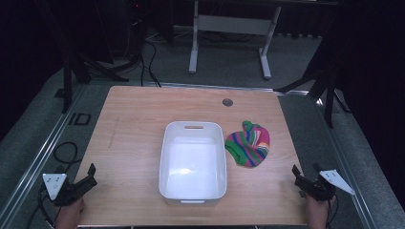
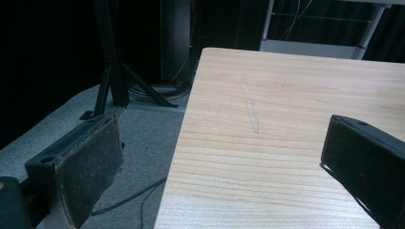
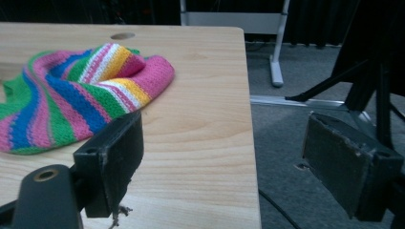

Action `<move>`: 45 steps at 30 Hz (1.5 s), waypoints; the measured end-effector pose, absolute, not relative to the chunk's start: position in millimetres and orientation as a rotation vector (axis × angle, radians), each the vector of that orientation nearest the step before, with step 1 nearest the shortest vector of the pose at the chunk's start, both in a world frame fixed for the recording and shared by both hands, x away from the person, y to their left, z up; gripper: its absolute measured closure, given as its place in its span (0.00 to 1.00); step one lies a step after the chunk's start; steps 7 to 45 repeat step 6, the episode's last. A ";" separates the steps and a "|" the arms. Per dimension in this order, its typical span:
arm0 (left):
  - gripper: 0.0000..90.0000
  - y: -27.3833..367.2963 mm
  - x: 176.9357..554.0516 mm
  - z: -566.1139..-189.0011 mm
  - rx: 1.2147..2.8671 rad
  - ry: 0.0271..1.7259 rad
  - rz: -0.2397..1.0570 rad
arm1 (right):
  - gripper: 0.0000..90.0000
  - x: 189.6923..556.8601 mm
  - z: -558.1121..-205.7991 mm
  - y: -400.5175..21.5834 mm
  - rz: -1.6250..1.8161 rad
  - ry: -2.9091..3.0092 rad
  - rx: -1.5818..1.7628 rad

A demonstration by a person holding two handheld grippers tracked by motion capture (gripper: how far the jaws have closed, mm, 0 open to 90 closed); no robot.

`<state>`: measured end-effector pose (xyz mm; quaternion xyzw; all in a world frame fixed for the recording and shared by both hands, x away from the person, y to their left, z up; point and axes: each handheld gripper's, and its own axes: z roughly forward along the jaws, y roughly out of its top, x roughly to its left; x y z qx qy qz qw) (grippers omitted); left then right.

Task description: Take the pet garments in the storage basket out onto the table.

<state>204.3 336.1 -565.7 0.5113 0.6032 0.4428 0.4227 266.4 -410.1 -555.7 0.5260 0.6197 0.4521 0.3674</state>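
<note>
On the light wooden surface (image 1: pixel 133 124) a white rectangular plastic tub (image 1: pixel 192 162) stands in the middle. Just beside its right wall lies a crumpled knitted cloth with pink, green, blue and yellow stripes (image 1: pixel 248 144), apart from the tub. The left gripper (image 1: pixel 85 179) is at the near left corner, its fingers (image 2: pixel 90 162) wide open and holding nothing. The right gripper (image 1: pixel 305 177) is at the near right edge, near the cloth, its fingers (image 3: pixel 112 160) also wide open and empty
</note>
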 end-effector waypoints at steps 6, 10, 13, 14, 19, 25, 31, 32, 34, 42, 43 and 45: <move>0.01 336.1 204.2 -565.7 1.281 1.508 1.109 | 0.16 267.7 -555.7 -410.8 1.168 1.601 1.356; 0.01 336.1 204.2 -565.7 1.281 1.508 1.109 | 0.16 267.7 -555.7 -410.8 1.168 1.601 1.356; 0.01 336.1 204.2 -565.7 1.281 1.508 1.109 | 0.16 267.7 -555.7 -410.8 1.168 1.601 1.356; 0.01 336.1 204.2 -565.7 1.281 1.508 1.109 | 0.16 267.7 -555.7 -410.8 1.168 1.601 1.356; 0.01 336.1 204.2 -565.7 1.281 1.508 1.109 | 0.16 267.7 -555.7 -410.8 1.168 1.601 1.356; 0.01 336.1 204.2 -565.7 1.281 1.508 1.109 | 0.16 267.7 -555.7 -410.8 1.168 1.601 1.356; 0.01 336.1 204.2 -565.7 1.281 1.508 1.109 | 0.16 267.7 -555.7 -410.8 1.168 1.601 1.356; 0.01 336.1 204.2 -565.7 1.281 1.508 1.109 | 0.16 267.7 -555.7 -410.8 1.168 1.601 1.356; 0.01 336.1 204.2 -565.7 1.281 1.508 1.109 | 0.16 267.7 -555.7 -410.8 1.168 1.601 1.356; 0.01 336.1 204.2 -565.7 1.281 1.508 1.109 | 0.16 267.7 -555.7 -410.8 1.168 1.601 1.356; 0.01 336.1 204.2 -565.7 1.281 1.508 1.109 | 0.16 267.7 -555.7 -410.8 1.168 1.601 1.356; 0.01 336.1 204.2 -565.7 1.281 1.508 1.109 | 0.16 267.7 -555.7 -410.8 1.168 1.601 1.356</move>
